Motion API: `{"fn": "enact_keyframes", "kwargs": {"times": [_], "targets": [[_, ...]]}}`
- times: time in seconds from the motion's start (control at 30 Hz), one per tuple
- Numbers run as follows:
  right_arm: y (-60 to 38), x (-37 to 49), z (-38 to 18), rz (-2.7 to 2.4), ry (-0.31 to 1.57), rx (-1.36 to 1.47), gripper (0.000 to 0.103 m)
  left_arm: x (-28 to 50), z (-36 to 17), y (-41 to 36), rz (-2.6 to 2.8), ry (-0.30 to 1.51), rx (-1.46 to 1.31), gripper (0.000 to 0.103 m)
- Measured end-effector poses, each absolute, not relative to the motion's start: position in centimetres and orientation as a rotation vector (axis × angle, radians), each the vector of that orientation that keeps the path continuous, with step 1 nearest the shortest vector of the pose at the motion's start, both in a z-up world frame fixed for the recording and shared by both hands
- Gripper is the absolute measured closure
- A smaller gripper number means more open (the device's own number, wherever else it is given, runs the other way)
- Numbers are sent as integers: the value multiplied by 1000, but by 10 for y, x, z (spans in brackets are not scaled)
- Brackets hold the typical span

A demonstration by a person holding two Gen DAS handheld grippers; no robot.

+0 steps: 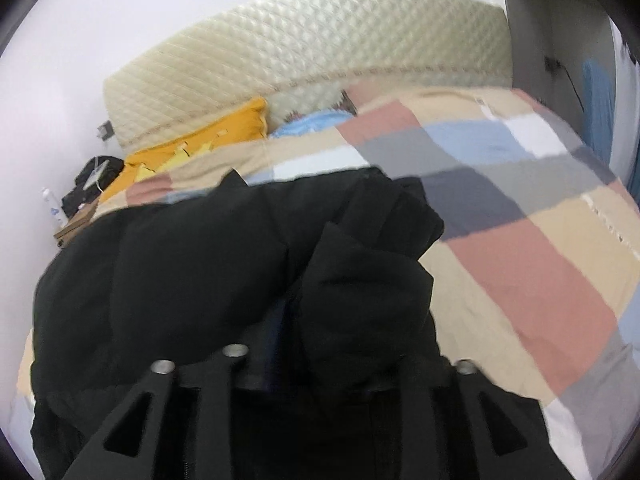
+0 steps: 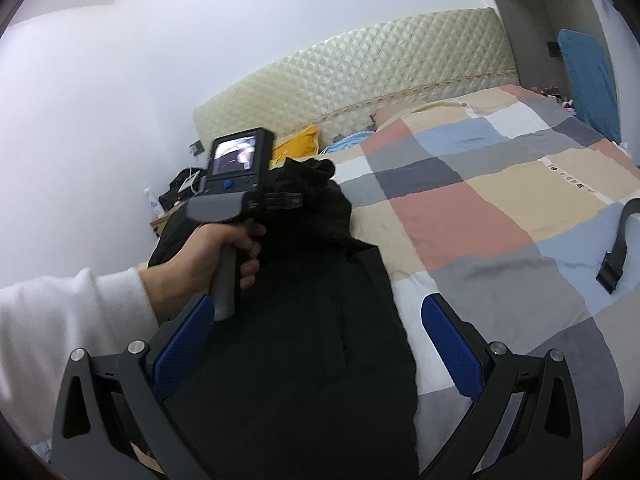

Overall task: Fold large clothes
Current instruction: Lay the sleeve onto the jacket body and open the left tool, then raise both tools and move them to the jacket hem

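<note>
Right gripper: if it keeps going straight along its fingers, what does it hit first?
Most likely the black jacket lying between the open right gripper fingers, on the checked bedspread; depth unclear.

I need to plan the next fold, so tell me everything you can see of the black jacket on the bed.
The black jacket is a bulky, padded-looking garment in matte dark fabric, lying along the near left side of the checked bedspread. Its far end is bunched into a heap; a thick folded part, perhaps a sleeve, lies over the body. The left tool sits low against it, fabric hiding the tips. The right tool hovers over it, open.
</note>
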State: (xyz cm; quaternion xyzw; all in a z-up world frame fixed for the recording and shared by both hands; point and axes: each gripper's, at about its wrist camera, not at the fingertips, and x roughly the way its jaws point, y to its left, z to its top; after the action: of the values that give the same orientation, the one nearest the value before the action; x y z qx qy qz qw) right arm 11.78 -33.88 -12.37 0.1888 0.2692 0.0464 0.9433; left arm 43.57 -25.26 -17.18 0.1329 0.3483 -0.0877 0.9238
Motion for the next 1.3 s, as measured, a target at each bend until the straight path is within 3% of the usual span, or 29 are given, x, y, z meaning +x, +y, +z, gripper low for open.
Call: {"fn": "enact_keyframes", "kwargs": {"times": [0.03, 0.1, 0.17, 0.5, 0.87, 1.3], "targets": [[-341, 117, -124, 87, 546, 394, 0, 430, -168, -253, -169, 694, 287, 41], [-343, 117, -124, 80, 546, 400, 0, 414, -159, -255, -152, 636, 323, 31], [-342, 118, -123, 75, 545, 389, 0, 399, -148, -254, -191, 624, 319, 29], [-340, 108, -116, 50, 514, 342, 0, 342, -79, -218, -216, 518, 325, 29], [-318, 94, -98, 52, 454, 236, 0, 272, -4, -111, -191, 499, 183, 29], [-290, 96, -83, 117, 400, 181, 0, 193, 22, -37, -206, 511, 95, 29]]}}
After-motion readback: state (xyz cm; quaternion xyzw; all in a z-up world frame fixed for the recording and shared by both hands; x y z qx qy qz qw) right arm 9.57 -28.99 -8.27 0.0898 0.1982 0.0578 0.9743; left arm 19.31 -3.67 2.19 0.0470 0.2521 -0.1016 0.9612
